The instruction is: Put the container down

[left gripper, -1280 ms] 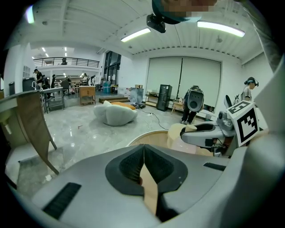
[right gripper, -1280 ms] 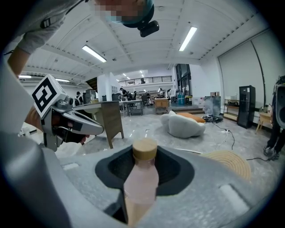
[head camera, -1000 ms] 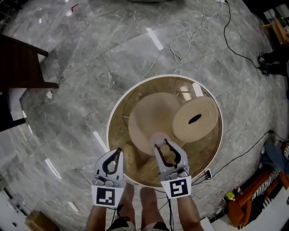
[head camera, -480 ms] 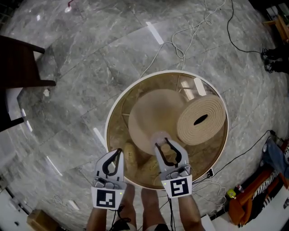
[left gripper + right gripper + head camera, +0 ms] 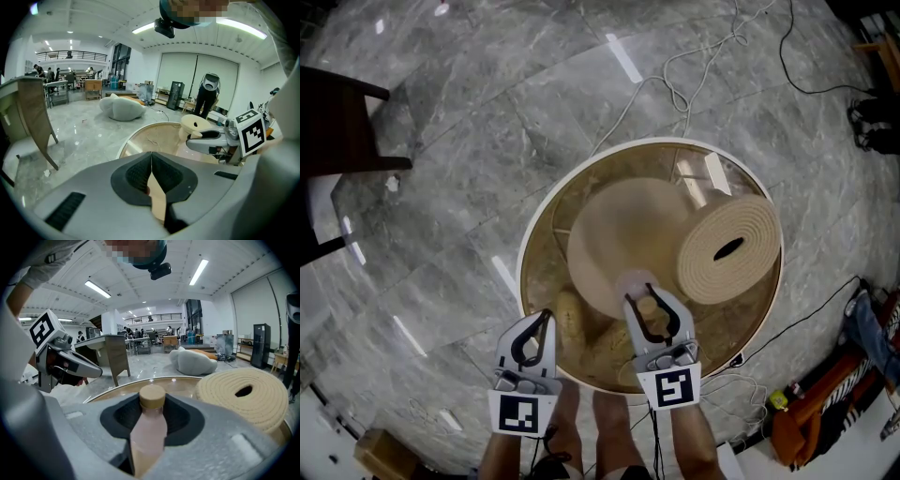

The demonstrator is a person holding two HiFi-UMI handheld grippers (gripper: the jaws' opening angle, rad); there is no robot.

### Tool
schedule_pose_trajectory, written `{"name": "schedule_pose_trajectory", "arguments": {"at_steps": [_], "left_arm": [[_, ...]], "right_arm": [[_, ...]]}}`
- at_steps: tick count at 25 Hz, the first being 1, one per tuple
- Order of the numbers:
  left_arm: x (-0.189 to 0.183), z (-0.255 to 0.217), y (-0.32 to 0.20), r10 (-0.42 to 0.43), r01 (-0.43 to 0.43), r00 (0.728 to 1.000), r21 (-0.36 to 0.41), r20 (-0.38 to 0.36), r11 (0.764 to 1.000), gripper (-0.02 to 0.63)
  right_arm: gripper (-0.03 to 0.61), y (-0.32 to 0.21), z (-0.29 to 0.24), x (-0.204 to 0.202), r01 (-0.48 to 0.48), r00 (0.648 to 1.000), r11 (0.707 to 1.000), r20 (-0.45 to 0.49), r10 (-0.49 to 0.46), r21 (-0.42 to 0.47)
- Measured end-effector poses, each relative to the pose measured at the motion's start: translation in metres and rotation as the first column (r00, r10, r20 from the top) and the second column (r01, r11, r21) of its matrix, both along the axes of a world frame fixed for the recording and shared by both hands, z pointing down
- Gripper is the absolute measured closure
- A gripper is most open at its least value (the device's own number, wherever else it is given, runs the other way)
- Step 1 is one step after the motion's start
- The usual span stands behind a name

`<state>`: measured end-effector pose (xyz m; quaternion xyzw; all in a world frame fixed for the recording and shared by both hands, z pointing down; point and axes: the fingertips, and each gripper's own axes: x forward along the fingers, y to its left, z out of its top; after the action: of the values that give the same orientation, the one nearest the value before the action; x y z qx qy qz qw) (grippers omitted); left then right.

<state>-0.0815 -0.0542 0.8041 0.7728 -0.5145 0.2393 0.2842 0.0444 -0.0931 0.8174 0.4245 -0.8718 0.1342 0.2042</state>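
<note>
My right gripper [image 5: 649, 302] is shut on the container [image 5: 148, 427], a pale pink bottle with a tan cap that stands between the pads in the right gripper view. In the head view the bottle [image 5: 636, 285] is held above the near part of a round glass-topped table [image 5: 546, 212]. My left gripper [image 5: 536, 328] hangs at the table's near-left rim with its jaws closed together and nothing between them. In the left gripper view the left gripper's [image 5: 151, 161] pads meet, and the right gripper [image 5: 213, 136] shows at the right.
A beige coiled-rope roll [image 5: 729, 247] and a rounded beige base [image 5: 623, 234] show on or under the glass. A dark chair [image 5: 342, 141] stands at the far left. Cables [image 5: 675, 75] trail over the marble floor beyond the table. Orange gear [image 5: 820, 403] lies at the right.
The view has drifted slightly, so the table and roll sit a little higher and to the right. Both grippers keep their places and the bottle stays held.
</note>
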Motion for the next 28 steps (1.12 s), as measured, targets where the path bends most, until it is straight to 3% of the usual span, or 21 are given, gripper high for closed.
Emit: {"name": "schedule_pose_trajectory", "arguments": {"at_steps": [28], "left_arm": [[0.002,0.005,0.009,-0.003,0.003,1.0,-0.005,-0.025,1.0,0.594]], "right_arm": [[0.44,0.009,0.005,-0.005,-0.003,0.999,0.999,-0.042,0.005,0.052]]}}
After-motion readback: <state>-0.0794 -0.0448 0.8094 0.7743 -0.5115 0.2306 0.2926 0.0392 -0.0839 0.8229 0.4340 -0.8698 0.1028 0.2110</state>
